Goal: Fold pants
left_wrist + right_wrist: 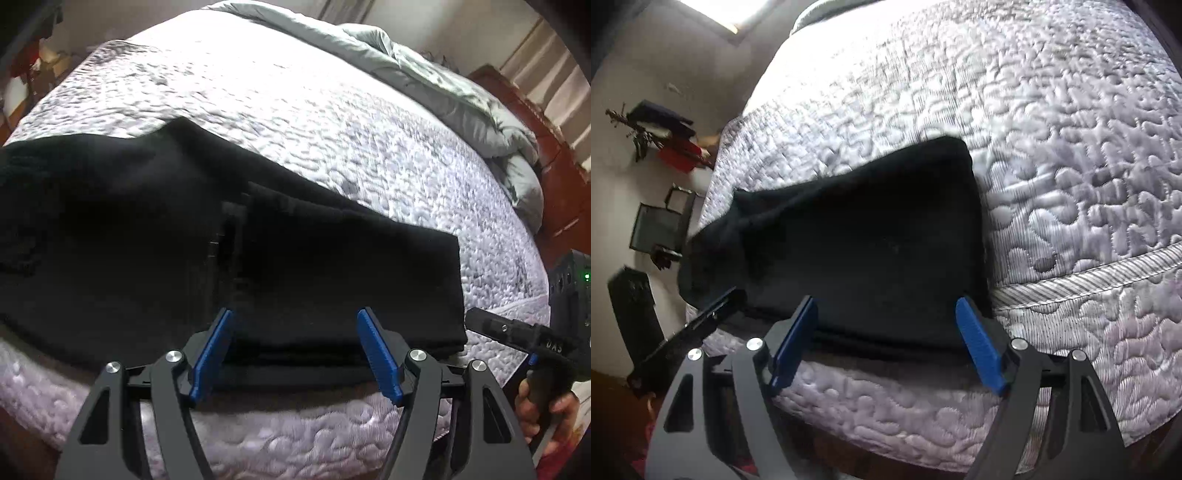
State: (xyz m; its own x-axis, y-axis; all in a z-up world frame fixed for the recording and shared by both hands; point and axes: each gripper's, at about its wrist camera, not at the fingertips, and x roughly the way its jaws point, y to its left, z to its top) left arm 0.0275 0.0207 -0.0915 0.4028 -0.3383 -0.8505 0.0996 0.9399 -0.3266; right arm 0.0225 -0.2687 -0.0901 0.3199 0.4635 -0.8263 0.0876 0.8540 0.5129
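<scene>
At the near edge of the bed (pixel 332 122), the black pants (pixel 229 258) lay folded into a thick slab, its layered edge facing both cameras and one end trailing off to the left. The left hand-held gripper (pixel 297 350) hung just over that near edge with its blue pads (pixel 212 354) apart and nothing between them. The right hand-held gripper (pixel 886 339) stood the same way at the other end of the stack, jaws wide and clear of the cloth. A hand (pixel 546 413) held its grip at the frame's edge.

A fold looked just laid down and let go. The pants were too dark to count layers, so whether another fold remained was unclear. If so, the next move called for both grippers to pinch one end and carry it over evenly.
</scene>
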